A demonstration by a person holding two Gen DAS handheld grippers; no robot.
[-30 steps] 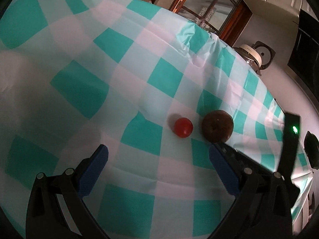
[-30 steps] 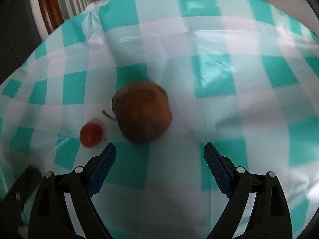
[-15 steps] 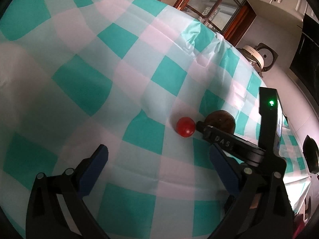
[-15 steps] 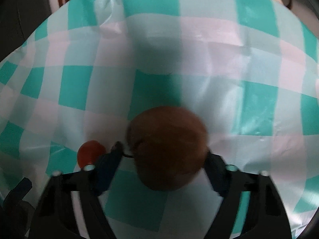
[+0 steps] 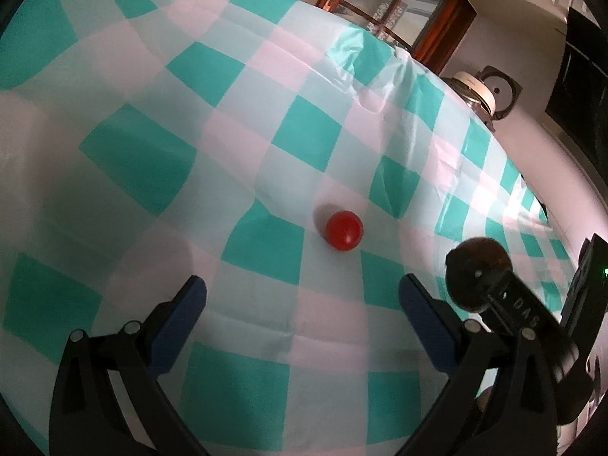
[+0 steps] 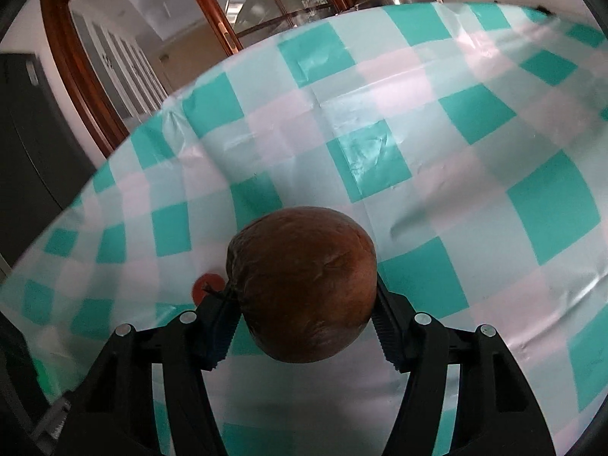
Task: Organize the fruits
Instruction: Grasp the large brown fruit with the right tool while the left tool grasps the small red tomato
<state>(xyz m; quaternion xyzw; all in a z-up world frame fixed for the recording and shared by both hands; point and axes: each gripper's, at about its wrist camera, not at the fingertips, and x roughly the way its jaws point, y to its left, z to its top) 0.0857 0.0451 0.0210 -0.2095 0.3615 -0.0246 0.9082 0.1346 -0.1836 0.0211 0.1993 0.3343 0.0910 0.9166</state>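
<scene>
Glossy teal, white and pink checked plastic tablecloth (image 5: 243, 121) covers the whole table, creased and rucked near the far edge, with a wood-framed glass door (image 6: 212, 11) behind it. That slick, wrinkled sheet looks to me like a surface where anything round set down carelessly would roll.

Next in size, the right gripper (image 6: 300, 304) has just been closing and is now clenched on the big brown, rough-skinned round fruit (image 6: 304, 285), which sits between its ribbed pads, seemingly lifted clear of the cloth. The skin looks leathery and slightly wrinkled, with a dry stem stub on its left side. Being so rounded and broad, it is pinched only along its flanks; I would guess a quick swing or roll of the hand could let it squirt out and drop.

Over on the other side, the left gripper (image 5: 300, 304) hangs released, blue pads wide apart, nothing between them.

Smallest is the smooth shiny red cherry tomato (image 5: 343, 230), alone on the cloth ahead of the left gripper; a dropped fruit could knock it rolling.
</scene>
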